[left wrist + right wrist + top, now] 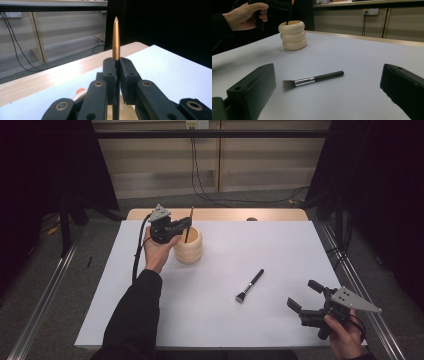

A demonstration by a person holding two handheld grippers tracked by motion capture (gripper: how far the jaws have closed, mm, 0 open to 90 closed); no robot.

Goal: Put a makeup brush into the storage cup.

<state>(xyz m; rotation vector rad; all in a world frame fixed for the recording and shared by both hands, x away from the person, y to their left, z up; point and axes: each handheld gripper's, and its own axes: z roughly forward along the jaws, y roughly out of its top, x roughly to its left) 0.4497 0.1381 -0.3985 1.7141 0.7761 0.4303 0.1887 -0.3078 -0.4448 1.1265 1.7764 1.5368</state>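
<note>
A cream ribbed holder (pixel 188 249) sits at about ten o'clock on a white table (pixel 280 250) edged in pale wood. A copper-gold handle (pixel 116 40) (pointed tip paler) rises from black jaws. At five o'clock lies a black brush (pixel 249 285) with a silver band.

Two black jaws of the right hand-held gripper (pixel 329 87) rise from the bottom corners, standing wide apart with nothing between their pads. On the white table (pixel 362 55) just beyond them lies a black-handled makeup brush with a silver ferrule and dark bristles (pixel 312 80), flat, bristles pointing left. Farther back stands a cream, three-ringed ceramic holder (pixel 292 35), upright. Above it a person's hand (pixel 245 15) grips the other hand-held gripper (pixel 279 5), which holds a thin dark stick (pixel 289 15) reaching down into the holder's mouth.
</note>
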